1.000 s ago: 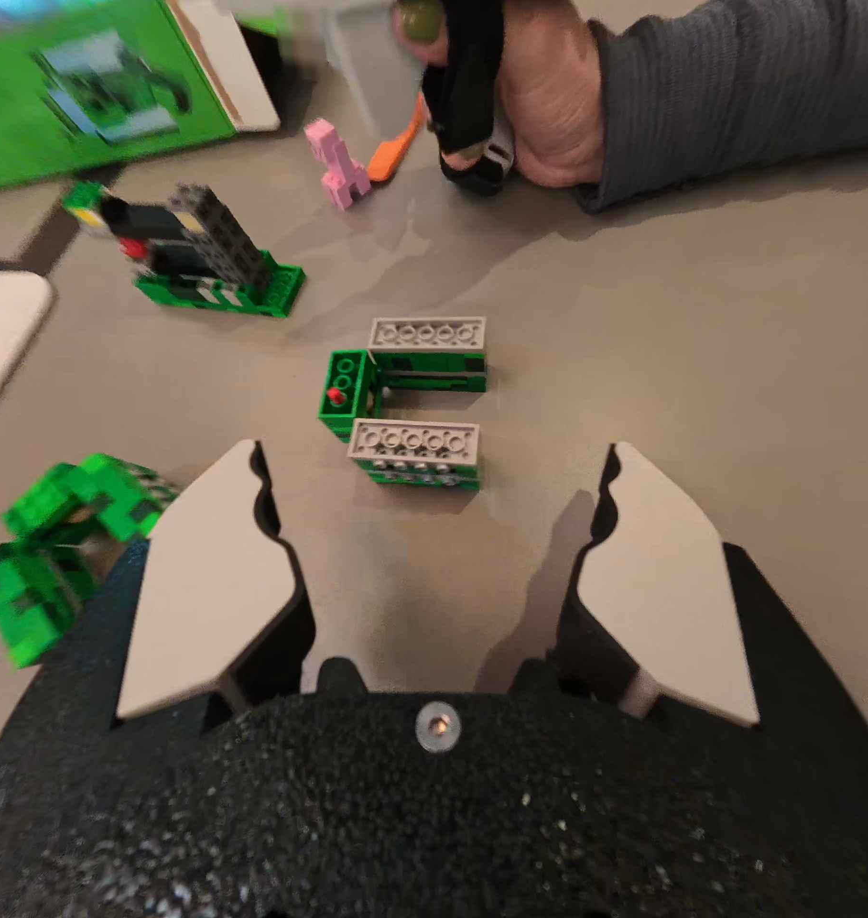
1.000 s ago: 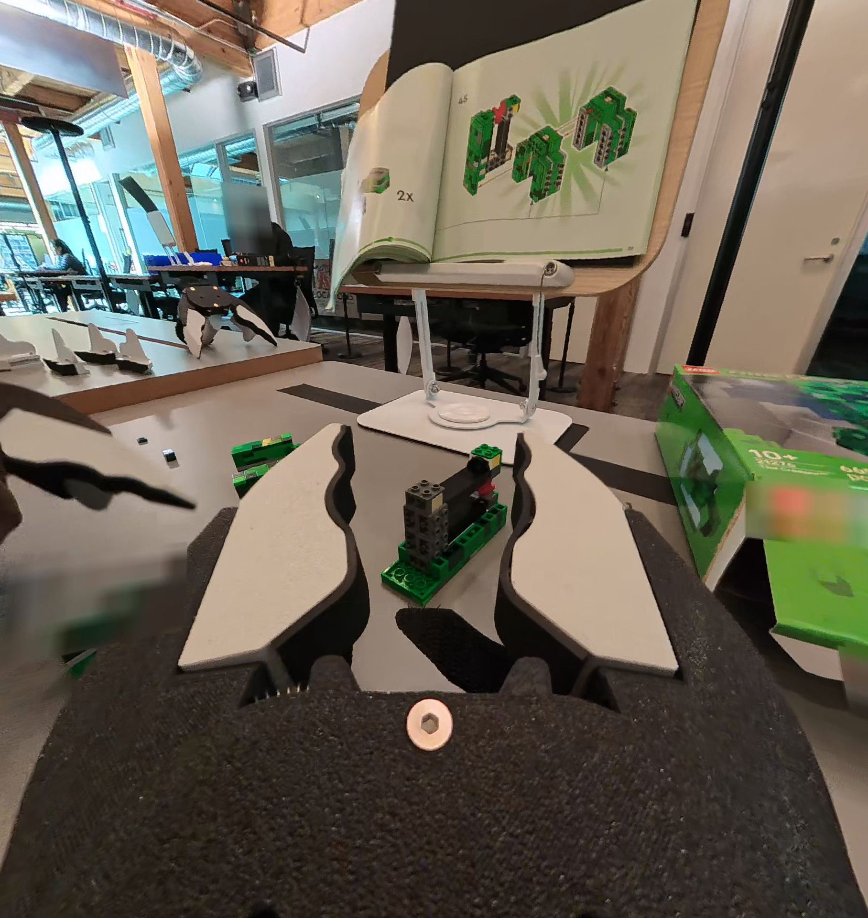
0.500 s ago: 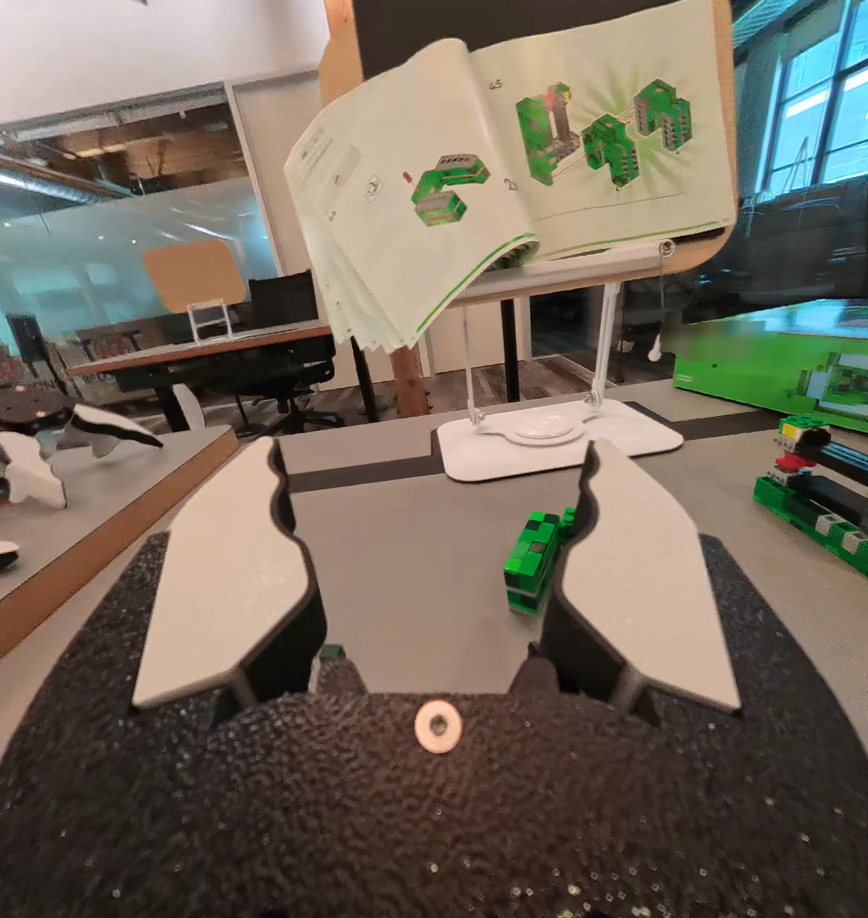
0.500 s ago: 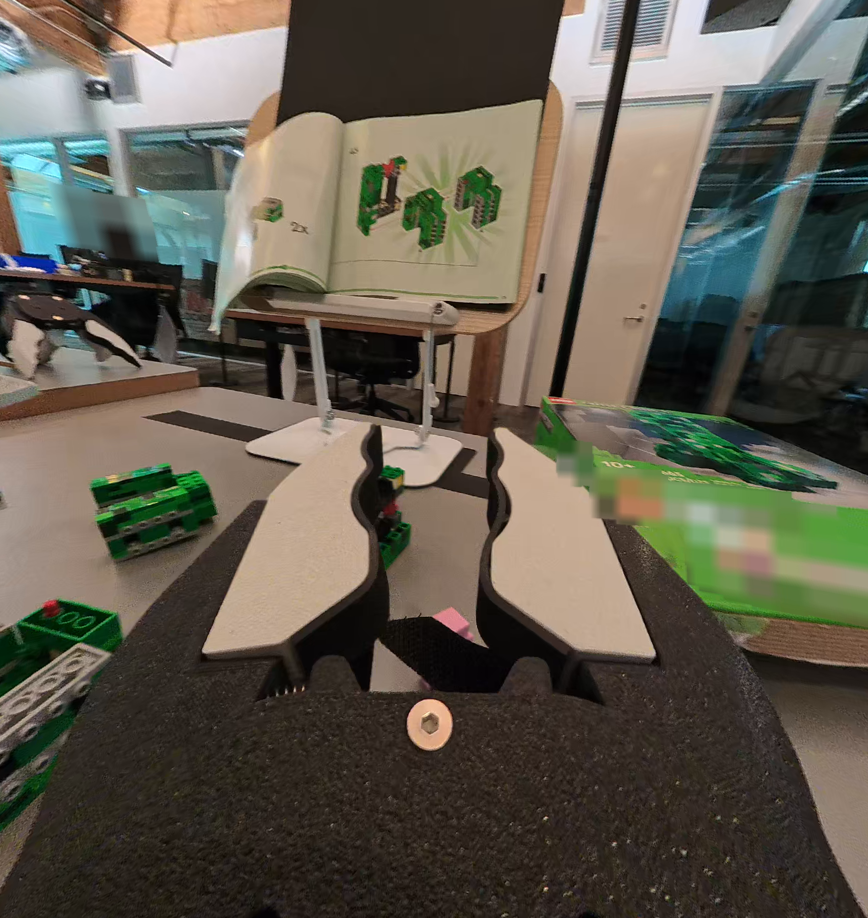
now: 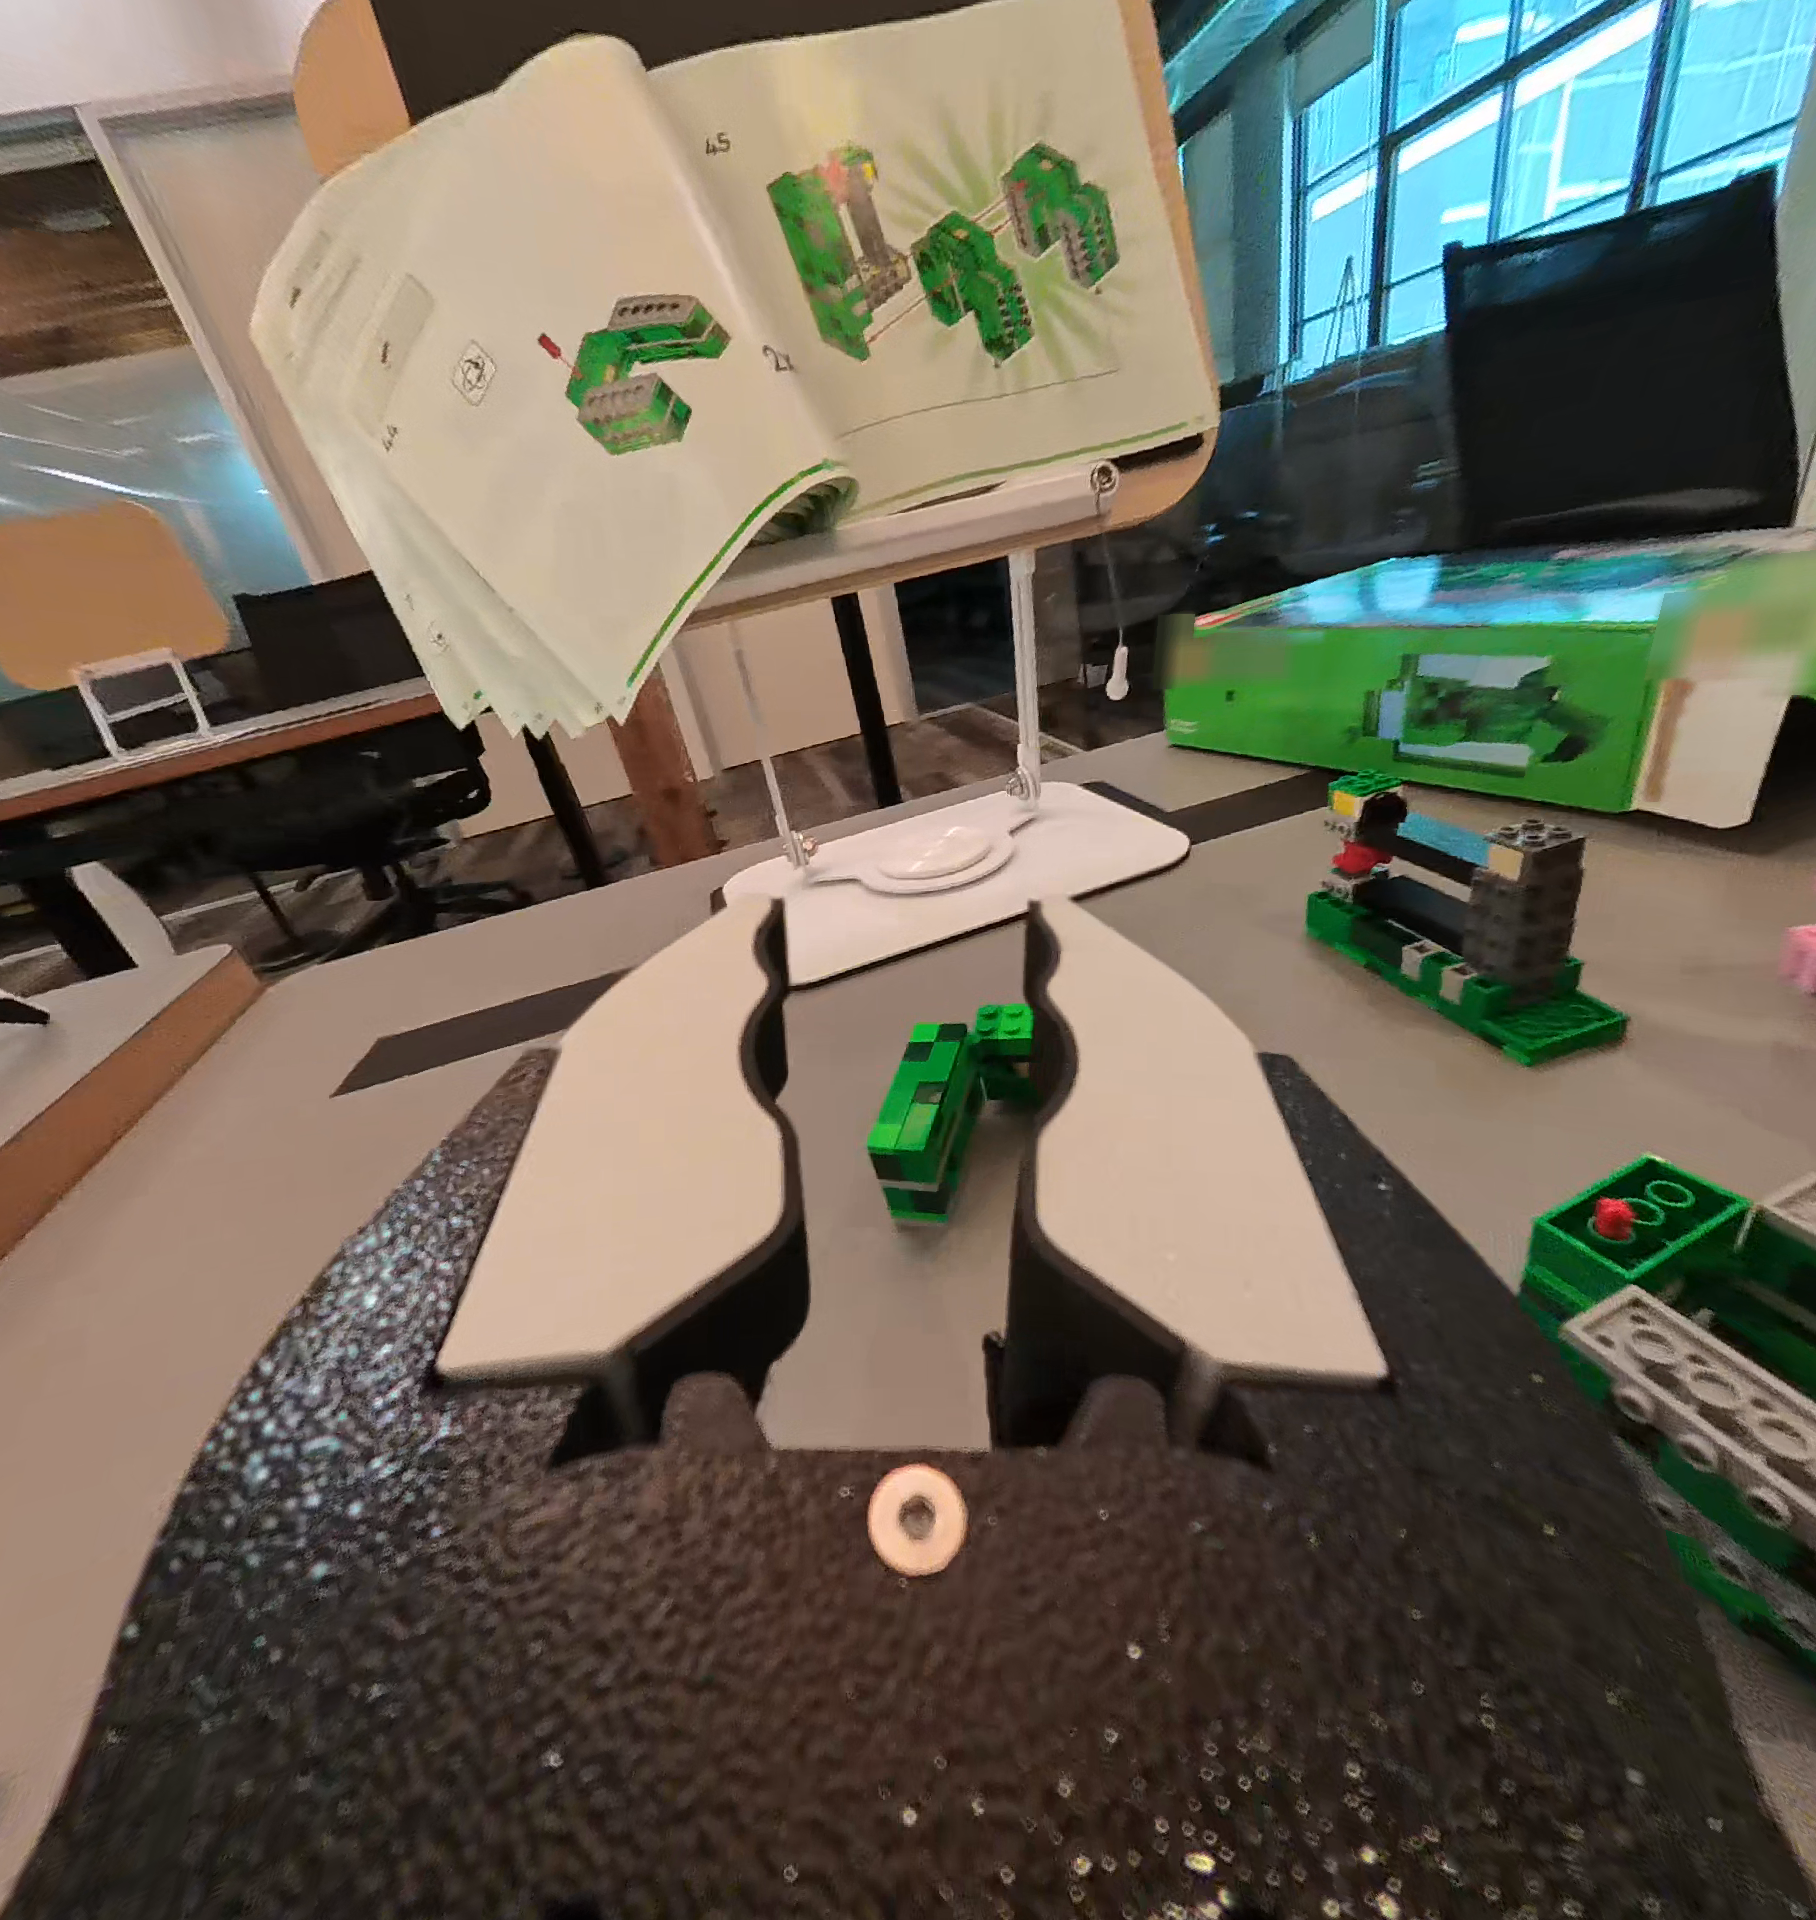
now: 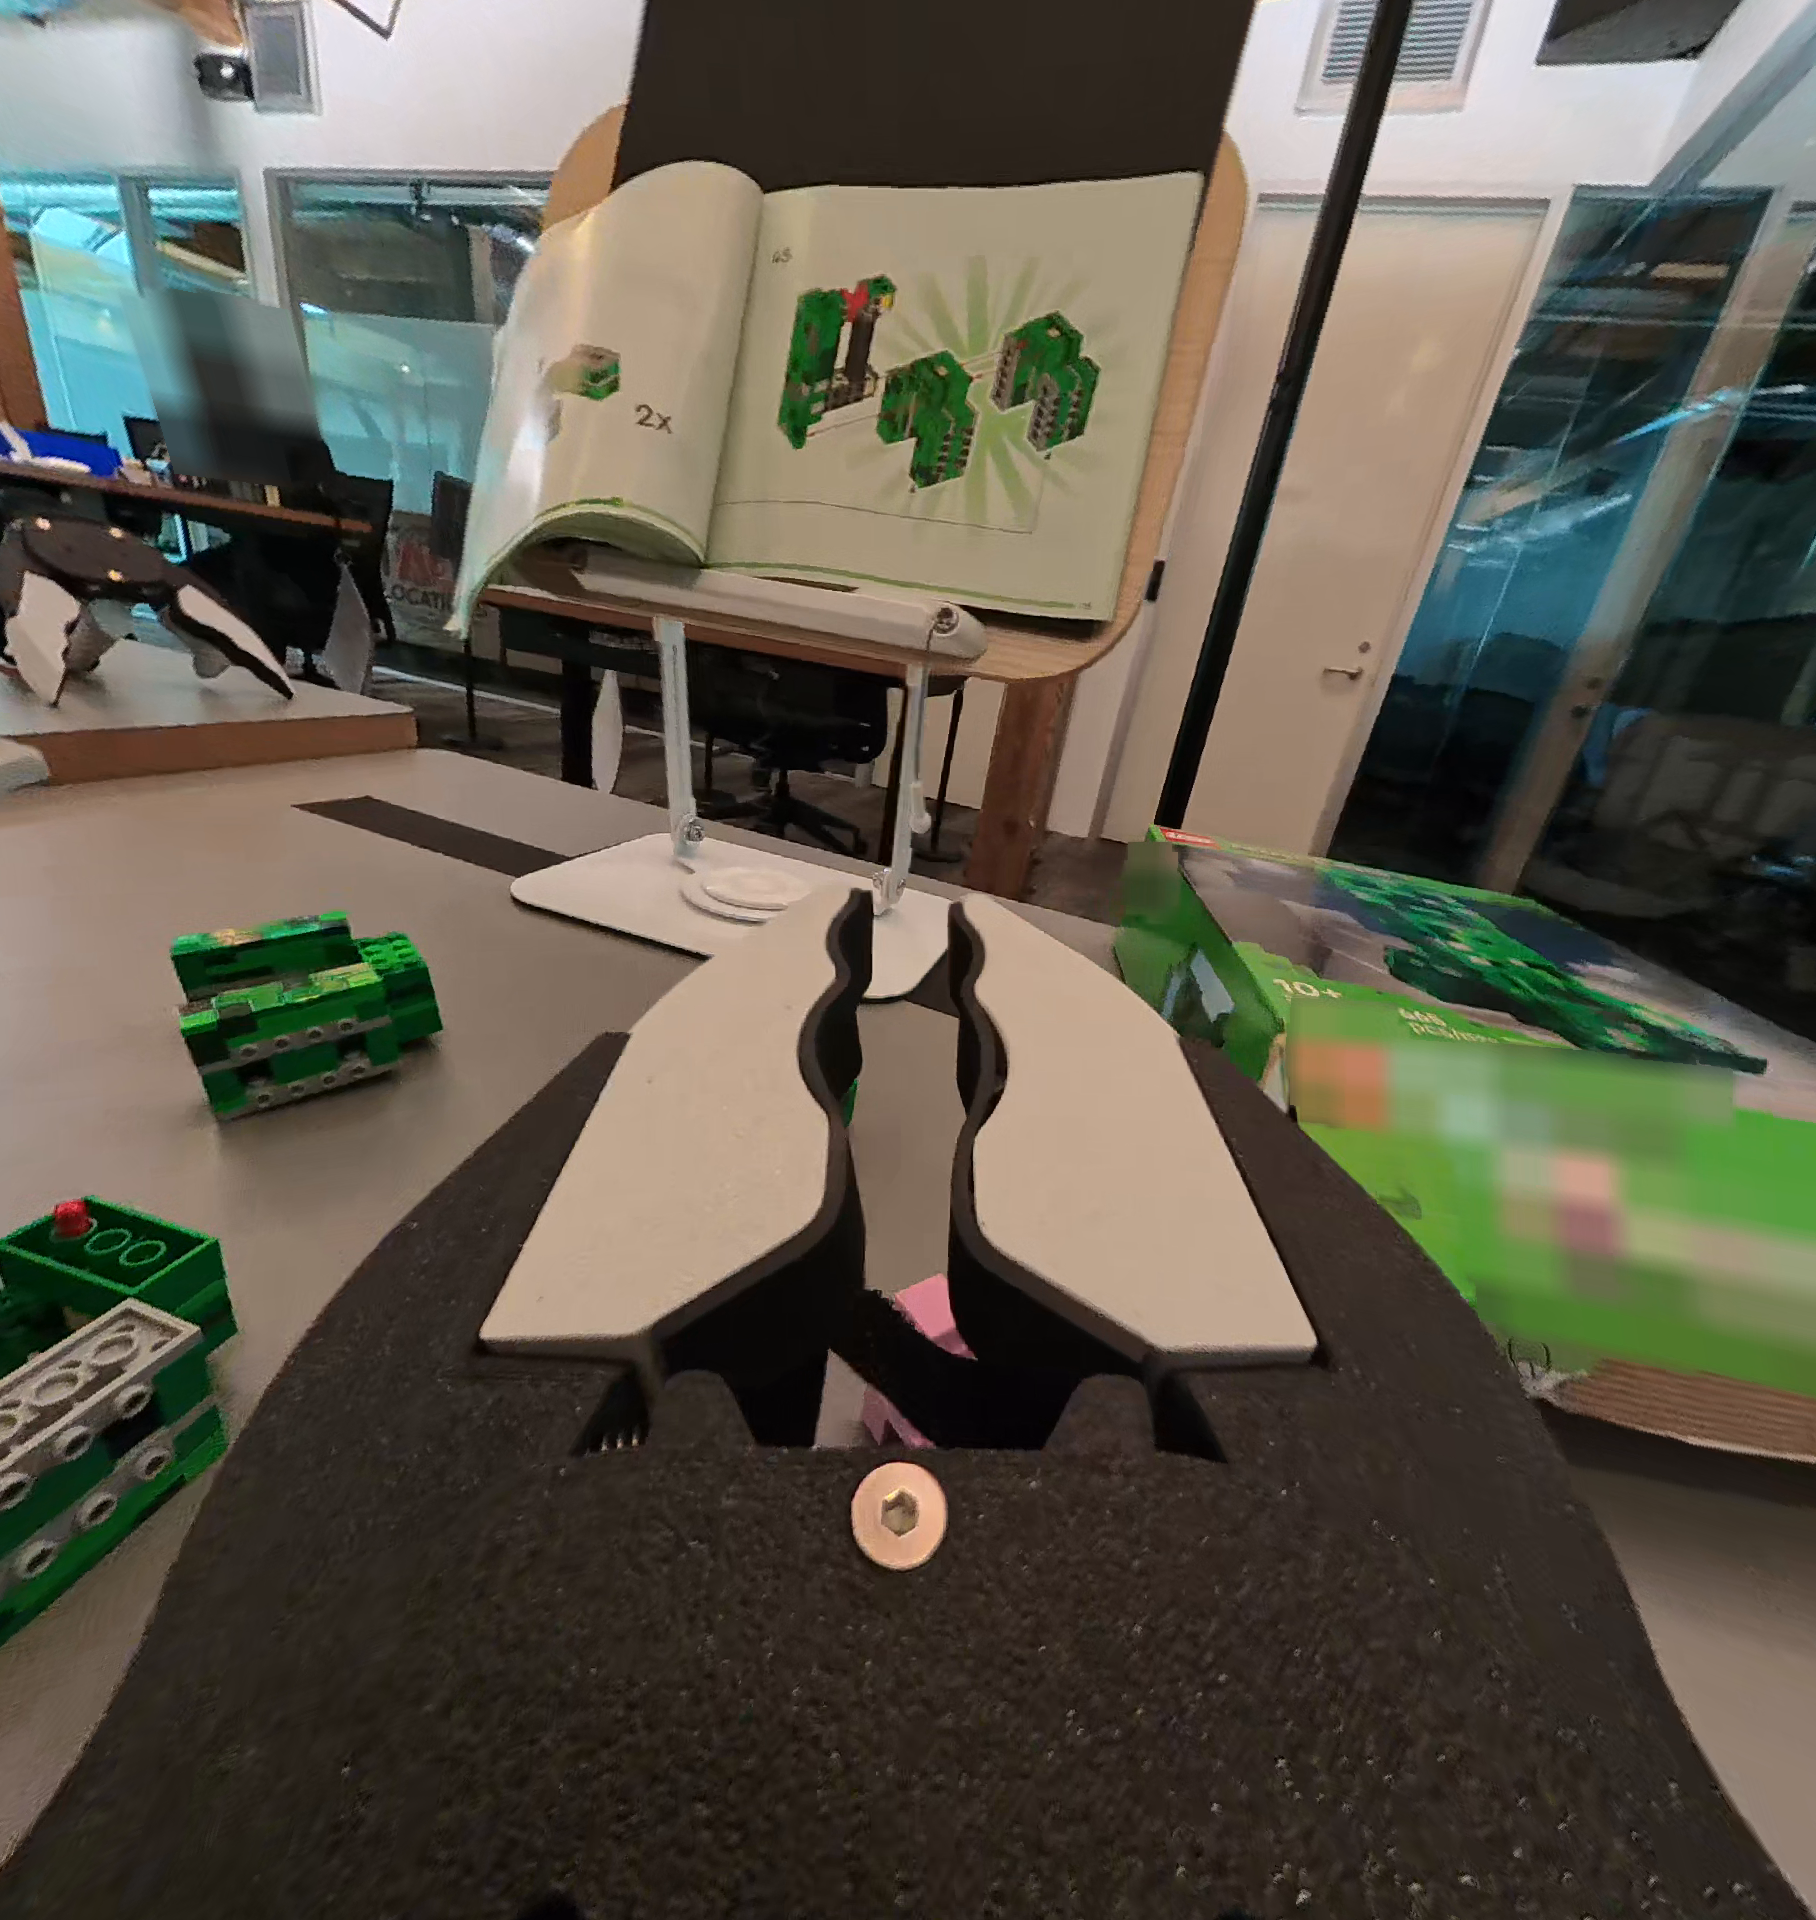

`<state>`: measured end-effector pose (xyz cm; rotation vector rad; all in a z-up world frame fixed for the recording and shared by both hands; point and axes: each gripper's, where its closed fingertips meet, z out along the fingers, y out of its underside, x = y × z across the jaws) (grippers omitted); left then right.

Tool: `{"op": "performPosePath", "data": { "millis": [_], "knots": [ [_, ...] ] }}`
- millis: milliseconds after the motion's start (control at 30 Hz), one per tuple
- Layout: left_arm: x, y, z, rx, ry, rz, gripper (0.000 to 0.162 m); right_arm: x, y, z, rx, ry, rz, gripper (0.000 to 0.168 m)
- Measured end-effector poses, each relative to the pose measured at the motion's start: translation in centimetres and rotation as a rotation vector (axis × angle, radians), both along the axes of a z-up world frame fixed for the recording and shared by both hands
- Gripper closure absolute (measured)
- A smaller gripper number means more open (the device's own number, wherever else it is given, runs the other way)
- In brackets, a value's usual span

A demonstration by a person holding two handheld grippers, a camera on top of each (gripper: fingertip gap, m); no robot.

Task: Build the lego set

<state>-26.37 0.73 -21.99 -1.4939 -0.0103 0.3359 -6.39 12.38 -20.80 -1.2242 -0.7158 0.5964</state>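
The small green leg block (image 5: 940,1117) lies on the grey table (image 5: 260,1195) at centre frame in the left wrist view, framed by the left gripper (image 5: 904,935), whose fingers stand partly open and hold nothing. To grip it well, I'd bring the tips level with its flat sides and close squarely, so the studs stay free. The right gripper (image 6: 909,914) is nearly closed with a narrow gap; a pink piece (image 6: 930,1314) shows low between its fingers, contact unclear. The instruction booklet (image 6: 852,384) sits upper centre
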Motion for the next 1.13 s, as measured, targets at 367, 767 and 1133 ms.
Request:
{"op": "performPosePath", "data": {
  "millis": [367,767,1133],
  "knots": [
    [-0.4,1.6,-1.0,-0.056,-0.039,-0.085,0.162,0.1,0.7,-0.3,0.037,-0.043,-0.007,0.168],
    [-1.8,1.2,-0.9,-0.05,-0.074,-0.032,0.162,0.6,1.1,-0.4,0.002,-0.014,-0.016,0.168],
    [-3.3,0.7,-0.7,-0.009,-0.19,-0.04,0.162,0.7,1.4,-0.5,-0.024,0.005,-0.014,0.168]
  ]
}}
